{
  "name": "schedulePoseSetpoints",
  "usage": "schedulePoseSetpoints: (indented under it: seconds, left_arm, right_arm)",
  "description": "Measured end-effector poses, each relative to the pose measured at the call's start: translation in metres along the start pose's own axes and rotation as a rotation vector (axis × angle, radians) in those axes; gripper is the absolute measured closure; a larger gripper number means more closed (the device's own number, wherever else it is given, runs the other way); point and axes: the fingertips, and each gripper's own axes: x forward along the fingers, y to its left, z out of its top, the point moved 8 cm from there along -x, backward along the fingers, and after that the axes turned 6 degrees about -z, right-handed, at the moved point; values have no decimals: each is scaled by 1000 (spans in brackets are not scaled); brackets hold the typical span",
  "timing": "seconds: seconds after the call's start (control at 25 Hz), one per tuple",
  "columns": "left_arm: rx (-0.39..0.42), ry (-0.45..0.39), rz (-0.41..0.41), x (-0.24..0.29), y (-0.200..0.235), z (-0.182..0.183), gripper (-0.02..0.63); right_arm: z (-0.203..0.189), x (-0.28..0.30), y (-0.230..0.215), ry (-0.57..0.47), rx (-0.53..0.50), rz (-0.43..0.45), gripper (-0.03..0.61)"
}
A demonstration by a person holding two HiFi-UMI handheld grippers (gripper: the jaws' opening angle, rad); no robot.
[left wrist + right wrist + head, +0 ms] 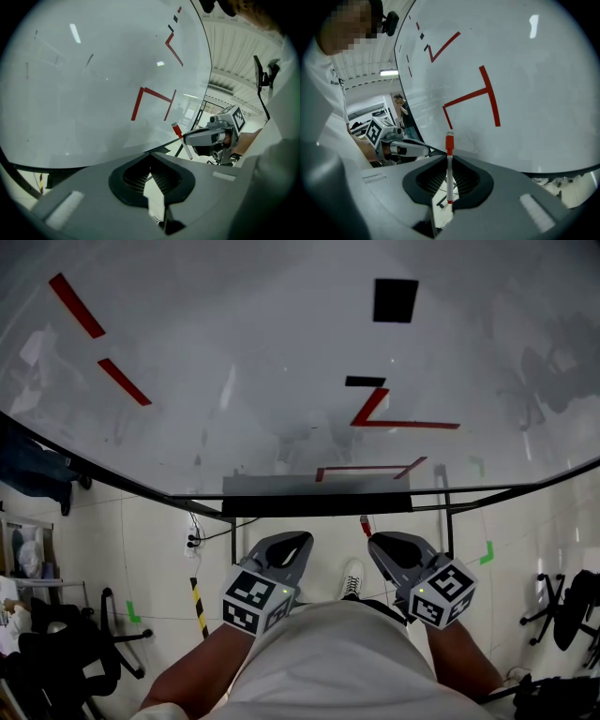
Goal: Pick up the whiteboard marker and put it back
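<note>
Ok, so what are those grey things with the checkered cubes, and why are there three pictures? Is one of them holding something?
Those grey things are grabbing tools. A person holds one in each hand, and the cubes are part of them. One picture comes from a camera on the person's head. It looks down at the left gripper and the right gripper in front of a whiteboard with red lines and black patches on it. The other two pictures come from small cameras riding on each gripper, looking along its fingers. The right gripper's fingers are closed on a whiteboard marker with a red cap, pointing towards the board. The left gripper's fingers are together with nothing between them.
</note>
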Motion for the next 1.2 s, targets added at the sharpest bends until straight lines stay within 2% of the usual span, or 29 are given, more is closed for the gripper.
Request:
schedulePoseSetpoints:
  seconds: [0.84, 1.08, 1.2]
  left_arm:
    - [-6, 7, 12, -3, 3, -5, 597]
    - [-12, 16, 15, -3, 7, -8, 597]
    - [-18, 18, 15, -3, 9, -9, 597]
  right_arm:
    - [-2, 8, 2, 29, -27, 12, 538]
    - [0, 11, 0, 40, -66, 2, 540]
    - [3, 14, 0, 52, -126, -12, 538]
